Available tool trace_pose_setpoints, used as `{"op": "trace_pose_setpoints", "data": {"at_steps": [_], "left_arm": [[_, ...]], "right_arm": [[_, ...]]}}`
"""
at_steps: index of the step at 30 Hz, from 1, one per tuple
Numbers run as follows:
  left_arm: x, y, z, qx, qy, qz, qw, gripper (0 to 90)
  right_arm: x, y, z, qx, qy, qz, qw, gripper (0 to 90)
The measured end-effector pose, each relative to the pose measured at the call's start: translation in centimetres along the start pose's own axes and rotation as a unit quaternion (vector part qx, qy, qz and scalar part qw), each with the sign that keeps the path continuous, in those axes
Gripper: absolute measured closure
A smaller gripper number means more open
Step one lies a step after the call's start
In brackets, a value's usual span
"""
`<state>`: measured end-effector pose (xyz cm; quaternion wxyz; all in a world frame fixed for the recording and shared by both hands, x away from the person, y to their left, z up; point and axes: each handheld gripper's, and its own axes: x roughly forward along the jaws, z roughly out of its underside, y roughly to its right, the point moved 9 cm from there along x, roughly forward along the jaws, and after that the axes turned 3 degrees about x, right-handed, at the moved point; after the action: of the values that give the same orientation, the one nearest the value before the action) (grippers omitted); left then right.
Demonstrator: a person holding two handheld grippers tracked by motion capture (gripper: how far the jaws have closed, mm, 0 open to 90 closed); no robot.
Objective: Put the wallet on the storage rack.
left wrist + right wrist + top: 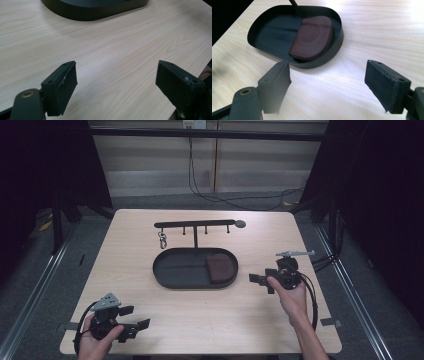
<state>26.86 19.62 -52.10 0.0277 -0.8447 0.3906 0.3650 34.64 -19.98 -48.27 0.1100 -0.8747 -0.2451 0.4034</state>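
Tray (172,280) (brown pouch (219,268) inside) lies between left tongs (135,317) and right tongs (261,282), both spread, empty.

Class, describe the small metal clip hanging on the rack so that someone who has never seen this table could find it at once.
Start at the black oval metal tray in the middle of the pale wooden table. A thin black post rises from its far edge to a horizontal black bar with short pegs. The small silvery metal clip hangs from the leftmost peg; the other pegs are bare.
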Motion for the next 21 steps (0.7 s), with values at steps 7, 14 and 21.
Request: {"op": "trace_pose_setpoints", "data": {"at_steps": [7, 14, 21], "left_arm": [[0.0, 0.0, 0.0, -0.001, 0.0, -0.001, 1.0, 17.4], [0.0, 0.0, 0.1, -0.002, -0.002, -0.001, 1.0, 17.5], [0.0, -0.1, 0.1, -0.003, -0.002, 0.0, 1.0, 17.5]], "right_arm": [[-1.5, 0.6, 2.5, -0.001, 0.002, 0.008, 1.0, 21.1], [-2.8, 1.6, 5.0, 0.001, 0.004, 0.018, 0.9998, 21.4], [-4.2, 2.4, 7.5, -0.005, 0.003, 0.035, 0.9994, 21.5]]}}
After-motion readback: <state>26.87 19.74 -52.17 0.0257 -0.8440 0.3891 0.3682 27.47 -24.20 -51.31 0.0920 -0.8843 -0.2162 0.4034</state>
